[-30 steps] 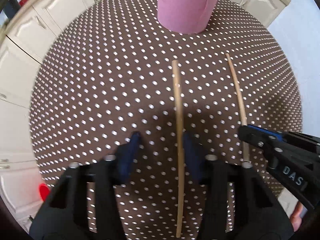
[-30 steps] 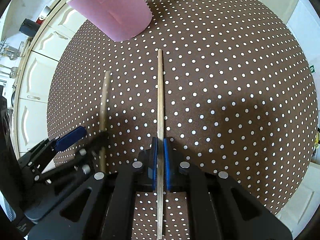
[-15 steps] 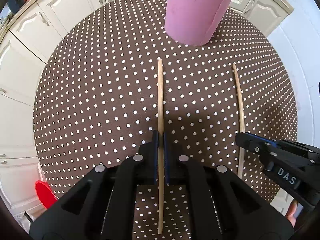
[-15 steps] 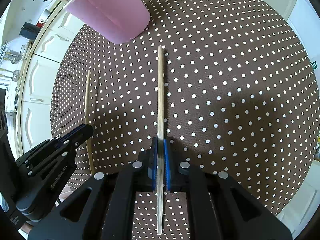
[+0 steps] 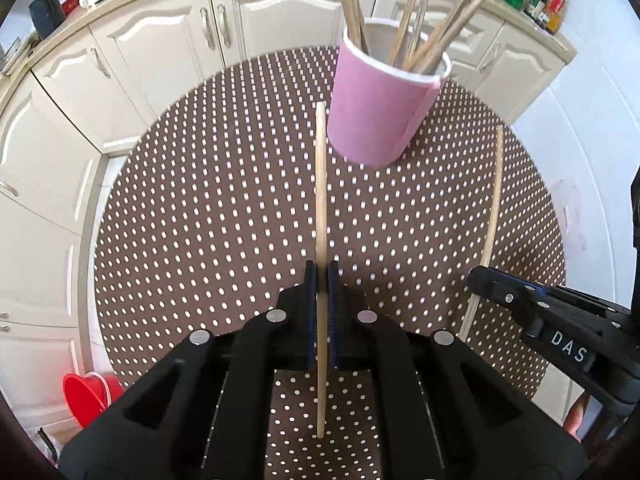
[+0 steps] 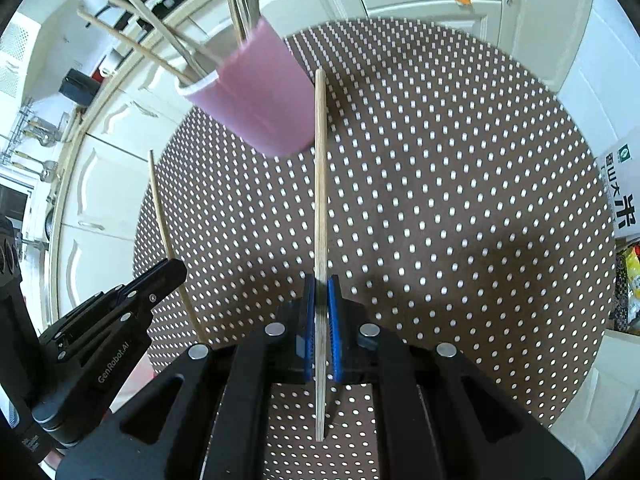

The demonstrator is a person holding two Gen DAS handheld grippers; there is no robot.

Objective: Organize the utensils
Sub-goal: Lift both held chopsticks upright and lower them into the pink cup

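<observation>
Covering round table (image 5: 200, 220): brown dotted cloth; cream cabinets (image 5: 160, 40) behind

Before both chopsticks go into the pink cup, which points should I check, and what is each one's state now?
1. Left gripper shut on left chopstick: ok.
2. Right gripper shut on right chopstick: ok.
3. Pink cup upright on the dotted table: ok.
4. Free room among the sticks already in the cup: cannot tell.
5. Grippers apart from each other: ok.
</observation>
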